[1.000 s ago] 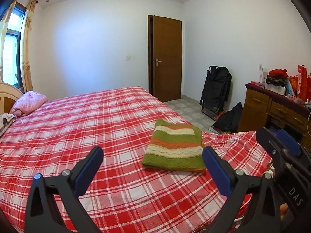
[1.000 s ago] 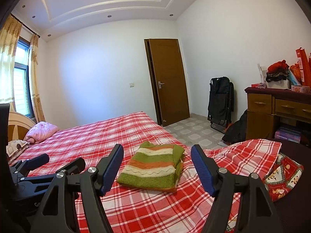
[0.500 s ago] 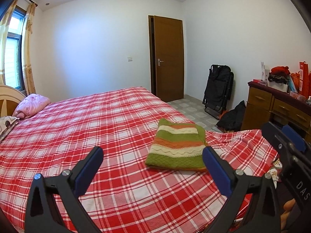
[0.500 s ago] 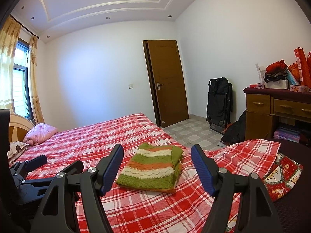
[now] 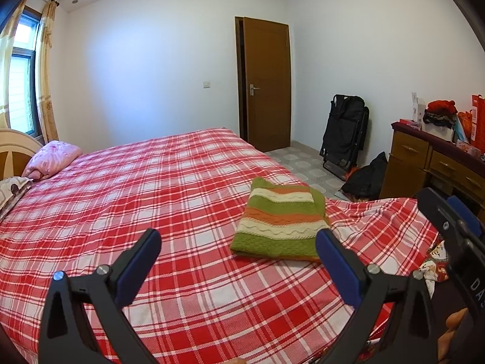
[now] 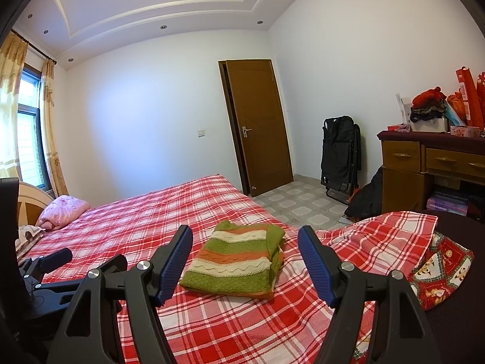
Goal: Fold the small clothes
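Striped knit sweater [image 6: 235,262] lies folded near bed's [image 5: 121,200] foot edge; soft, light, floppy. Your left gripper [image 5: 238,265] and right gripper [image 6: 245,262] gape empty. Pinch doubled edge, not loose layer.

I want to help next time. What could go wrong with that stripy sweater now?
The folded stripy sweater lies near the edge of the bed, so a nudge might push it toward the floor. Both the left hand-held gripper and the right hand-held gripper are open and empty; a careless brush could undo the loose sleeve fold on its right side.
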Tool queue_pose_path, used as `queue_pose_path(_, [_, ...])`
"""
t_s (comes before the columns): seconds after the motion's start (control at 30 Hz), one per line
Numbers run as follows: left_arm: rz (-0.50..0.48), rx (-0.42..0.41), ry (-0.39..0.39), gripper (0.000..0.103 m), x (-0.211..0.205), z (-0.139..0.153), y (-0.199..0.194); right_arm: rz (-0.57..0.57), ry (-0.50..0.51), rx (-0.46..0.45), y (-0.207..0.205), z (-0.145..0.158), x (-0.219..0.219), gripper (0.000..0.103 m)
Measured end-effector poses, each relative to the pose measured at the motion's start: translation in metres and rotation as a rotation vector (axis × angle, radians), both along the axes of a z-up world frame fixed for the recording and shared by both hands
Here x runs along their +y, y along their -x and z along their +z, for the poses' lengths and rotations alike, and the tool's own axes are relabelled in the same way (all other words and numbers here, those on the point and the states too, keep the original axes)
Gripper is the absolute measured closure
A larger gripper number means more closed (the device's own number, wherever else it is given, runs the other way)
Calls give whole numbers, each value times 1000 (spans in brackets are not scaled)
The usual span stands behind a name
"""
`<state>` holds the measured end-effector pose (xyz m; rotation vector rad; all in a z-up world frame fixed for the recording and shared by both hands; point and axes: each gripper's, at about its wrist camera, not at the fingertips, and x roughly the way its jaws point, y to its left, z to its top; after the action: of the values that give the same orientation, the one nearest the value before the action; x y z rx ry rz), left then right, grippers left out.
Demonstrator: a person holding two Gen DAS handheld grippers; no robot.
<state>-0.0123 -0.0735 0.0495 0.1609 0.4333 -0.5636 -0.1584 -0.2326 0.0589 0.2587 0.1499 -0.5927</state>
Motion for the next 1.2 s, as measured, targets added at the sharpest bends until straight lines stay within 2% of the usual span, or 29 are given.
queue_pose_path(0.43, [44, -36, -34, 0, -4, -2, 1, -12, -9, -6, 0, -4, -3, 30])
queue_pose_path(0.6, [60, -45, -13, 0, -2, 0, 1, -16, -7, -6, 1, -5, -4, 30])
queue_pose_path(0.8, [48, -61, -16, 0, -4, 2, 4, -19, -20, -5, 0, -7, -7, 30])
queue_pose_path(0.97, [12, -54, -52, 0, -12, -2, 6, -19, -23, -4, 0, -7, -8, 30])
queue_pose_path(1.1, [-23, -33, -38, 0, -13, -3, 6, -14, -32, 2, -1, -8, -10, 30])
queue_pose_path(1.2, [-13, -26, -41, 0, -13, -4, 4, -16, -36, 5, -1, -9, -11, 30])
